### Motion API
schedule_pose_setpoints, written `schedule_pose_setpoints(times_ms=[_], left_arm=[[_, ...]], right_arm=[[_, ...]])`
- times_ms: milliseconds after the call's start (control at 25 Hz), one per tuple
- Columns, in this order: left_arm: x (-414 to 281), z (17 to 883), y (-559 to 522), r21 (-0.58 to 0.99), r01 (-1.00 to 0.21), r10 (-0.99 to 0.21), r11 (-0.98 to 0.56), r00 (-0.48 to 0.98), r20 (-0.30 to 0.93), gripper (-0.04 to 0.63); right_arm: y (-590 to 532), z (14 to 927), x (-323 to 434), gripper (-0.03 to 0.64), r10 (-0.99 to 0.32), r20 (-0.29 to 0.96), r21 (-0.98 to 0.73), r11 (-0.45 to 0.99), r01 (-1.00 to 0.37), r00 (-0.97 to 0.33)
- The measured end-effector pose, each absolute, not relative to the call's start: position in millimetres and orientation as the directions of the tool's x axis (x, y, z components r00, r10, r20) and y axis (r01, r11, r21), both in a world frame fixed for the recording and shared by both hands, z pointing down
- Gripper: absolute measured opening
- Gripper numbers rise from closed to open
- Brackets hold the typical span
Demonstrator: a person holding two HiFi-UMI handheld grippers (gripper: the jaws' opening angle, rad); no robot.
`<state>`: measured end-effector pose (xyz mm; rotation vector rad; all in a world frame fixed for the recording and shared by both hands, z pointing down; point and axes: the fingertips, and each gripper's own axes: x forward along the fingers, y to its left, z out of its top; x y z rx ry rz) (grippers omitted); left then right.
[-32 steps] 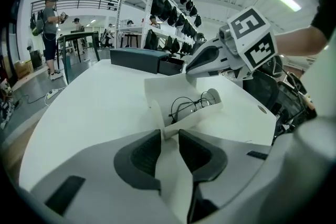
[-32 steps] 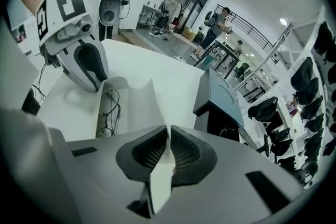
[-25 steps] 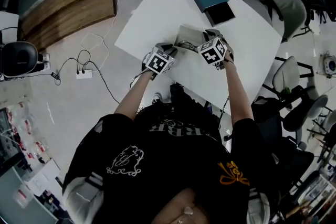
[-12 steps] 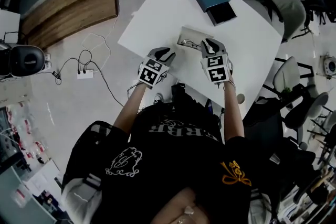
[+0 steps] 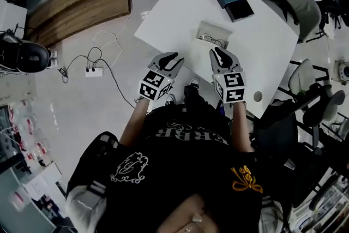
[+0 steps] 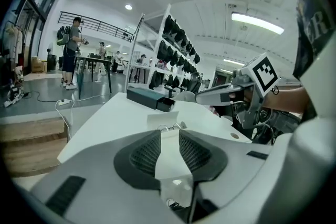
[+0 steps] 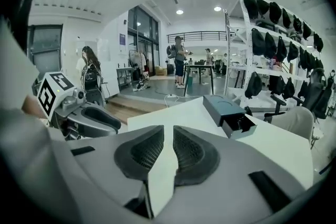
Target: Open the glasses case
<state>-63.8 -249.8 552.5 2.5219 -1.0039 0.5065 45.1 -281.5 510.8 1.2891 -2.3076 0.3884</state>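
- Left tongs hover over the near edge of the desk, pads a little apart with nothing between them.
- Glasses case lies on the desk just beyond both tongs, and neither touches it. Its lid stands up, and I can make out glasses inside.
- Right tongs have just been opening; the gap is narrow and empty.
- I judge the opening step done. My next move only calls for keeping both tongs clear of the lid.
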Motion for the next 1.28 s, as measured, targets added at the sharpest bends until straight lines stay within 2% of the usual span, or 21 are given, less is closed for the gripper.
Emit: schedule_pose_setpoints(times_ms=[240,480,1080,1280], left_arm=[[-87,521,-208,0.186,-0.684,-0.579,-0.705,0.707,0.406,0.115],[-109,503,-159,0.175,-0.654,-0.566,-0.736,0.736,0.372,0.115],[-116,489,-102,0.187,-0.622,-0.549,-0.761,0.77,0.327,0.115],[-109,482,-94,0.188,-0.62,-0.546,-0.762,0.771,0.328,0.115]], right_arm=[[-235,482,10,0.067,-0.731,0.443,-0.133,0.519,-0.844,-0.519],[-187,470,-16,0.067,-0.757,0.402,-0.172,0.49,-0.855,-0.515],[-105,470,-43,0.063,-0.735,0.403,-0.227,0.497,-0.838,-0.545],[-99,468,-40,0.029,-0.731,0.408,-0.232,0.496,-0.837,-0.547]])
